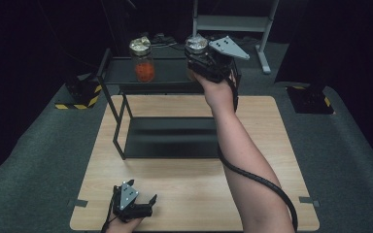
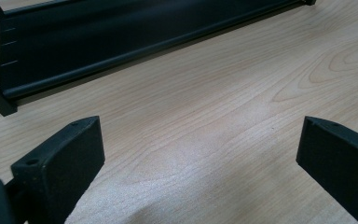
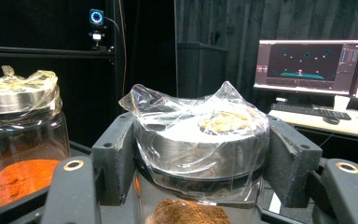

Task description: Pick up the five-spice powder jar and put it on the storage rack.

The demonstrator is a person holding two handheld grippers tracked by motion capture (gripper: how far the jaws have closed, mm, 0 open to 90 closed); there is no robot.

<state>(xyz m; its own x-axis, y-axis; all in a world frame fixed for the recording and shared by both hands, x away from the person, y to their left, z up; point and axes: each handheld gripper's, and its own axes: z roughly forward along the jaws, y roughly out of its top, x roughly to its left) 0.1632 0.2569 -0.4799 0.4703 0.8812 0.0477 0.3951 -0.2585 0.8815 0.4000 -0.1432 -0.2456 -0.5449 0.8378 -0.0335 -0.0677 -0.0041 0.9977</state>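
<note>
The high view looks forward and down from above the person's side, taking in the whole wooden table (image 1: 184, 189) and the black rack (image 1: 126, 121) from some way off. The left gripper view sits low and very near the tabletop (image 2: 205, 126), facing the rack's lower shelf (image 2: 98, 42); it shares table and rack with the high view. The right gripper view looks level and close over a jar's lid (image 3: 200, 144), past a second jar (image 3: 23, 140) to monitors (image 3: 307, 65). Both jars (image 1: 195, 46) (image 1: 143, 60) also appear in the high view.
</note>
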